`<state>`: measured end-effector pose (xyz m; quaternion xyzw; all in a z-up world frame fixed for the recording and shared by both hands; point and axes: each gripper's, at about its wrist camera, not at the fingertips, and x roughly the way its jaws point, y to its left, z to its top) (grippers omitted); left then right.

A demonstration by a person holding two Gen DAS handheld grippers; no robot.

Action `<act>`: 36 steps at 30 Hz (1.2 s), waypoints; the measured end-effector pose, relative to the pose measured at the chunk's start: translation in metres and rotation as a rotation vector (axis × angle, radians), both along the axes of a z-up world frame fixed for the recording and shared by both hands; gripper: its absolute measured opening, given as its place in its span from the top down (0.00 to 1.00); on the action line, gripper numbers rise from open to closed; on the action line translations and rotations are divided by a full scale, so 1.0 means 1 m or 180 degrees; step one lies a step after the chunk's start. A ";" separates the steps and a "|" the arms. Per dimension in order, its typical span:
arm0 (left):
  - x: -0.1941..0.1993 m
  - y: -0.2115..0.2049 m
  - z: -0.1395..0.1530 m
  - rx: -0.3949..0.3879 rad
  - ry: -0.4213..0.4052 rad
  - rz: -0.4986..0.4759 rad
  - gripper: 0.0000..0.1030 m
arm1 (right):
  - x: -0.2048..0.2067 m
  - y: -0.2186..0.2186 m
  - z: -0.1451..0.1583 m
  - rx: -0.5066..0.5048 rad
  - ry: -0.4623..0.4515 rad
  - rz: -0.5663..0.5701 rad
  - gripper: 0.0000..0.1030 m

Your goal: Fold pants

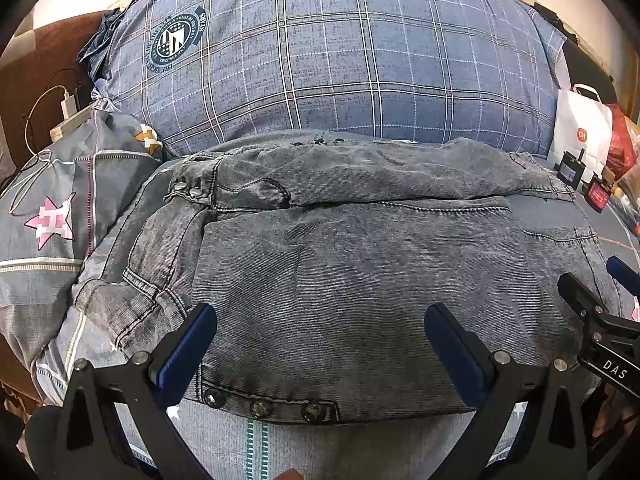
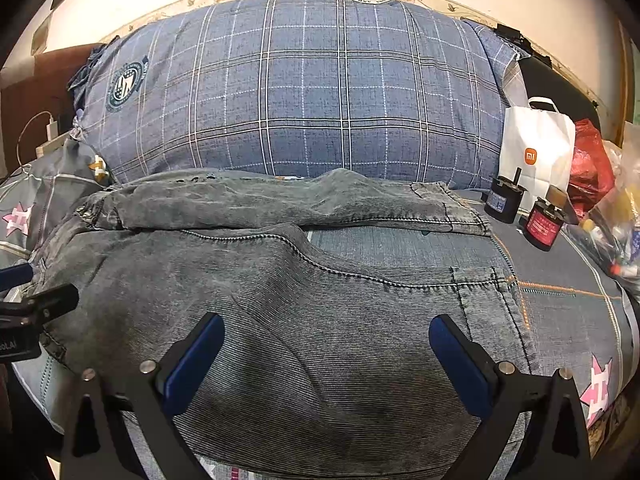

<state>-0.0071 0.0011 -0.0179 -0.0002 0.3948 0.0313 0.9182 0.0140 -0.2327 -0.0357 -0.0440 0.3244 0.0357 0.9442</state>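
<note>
Grey washed denim pants (image 1: 352,264) lie folded across the bed, one leg laid over the other, with a row of metal studs along the near hem. They also show in the right wrist view (image 2: 280,304). My left gripper (image 1: 320,340) is open and empty, hovering just above the near left part of the pants. My right gripper (image 2: 326,348) is open and empty above the near right part. The right gripper shows at the right edge of the left wrist view (image 1: 600,312), and the left gripper at the left edge of the right wrist view (image 2: 36,304).
A big blue plaid pillow (image 1: 340,60) stands behind the pants. A grey star-print pillow (image 1: 56,208) lies at the left with a charger and cable (image 1: 66,104). At the right stand a white paper bag (image 2: 536,152), two small dark cylinders (image 2: 542,228) and a red bag (image 2: 592,164).
</note>
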 end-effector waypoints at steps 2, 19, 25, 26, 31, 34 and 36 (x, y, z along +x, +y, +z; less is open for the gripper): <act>0.000 0.000 0.000 0.0002 0.0003 0.0003 0.00 | 0.000 0.000 0.000 -0.0004 -0.0010 0.0001 0.00; -0.001 0.003 0.000 -0.0003 0.0020 0.0025 0.00 | 0.000 0.000 0.000 0.0016 -0.0017 0.0000 0.00; 0.000 0.045 0.000 -0.0048 0.0028 0.0247 0.00 | 0.001 -0.010 -0.002 0.0054 0.0038 -0.0049 0.00; 0.001 0.058 0.001 -0.0076 0.0031 0.0328 0.00 | 0.000 -0.016 0.000 0.0115 0.0046 -0.0068 0.00; 0.002 0.137 0.002 -0.0273 0.0129 0.0813 0.00 | -0.002 -0.070 0.013 0.0818 0.0329 -0.0174 0.00; 0.004 0.168 -0.008 -0.0436 0.0319 0.0945 0.00 | 0.009 -0.112 0.019 0.0694 0.0474 -0.0277 0.00; 0.008 0.177 -0.017 -0.0578 0.0508 0.0953 0.00 | 0.025 -0.141 0.015 0.0799 0.0655 -0.0260 0.00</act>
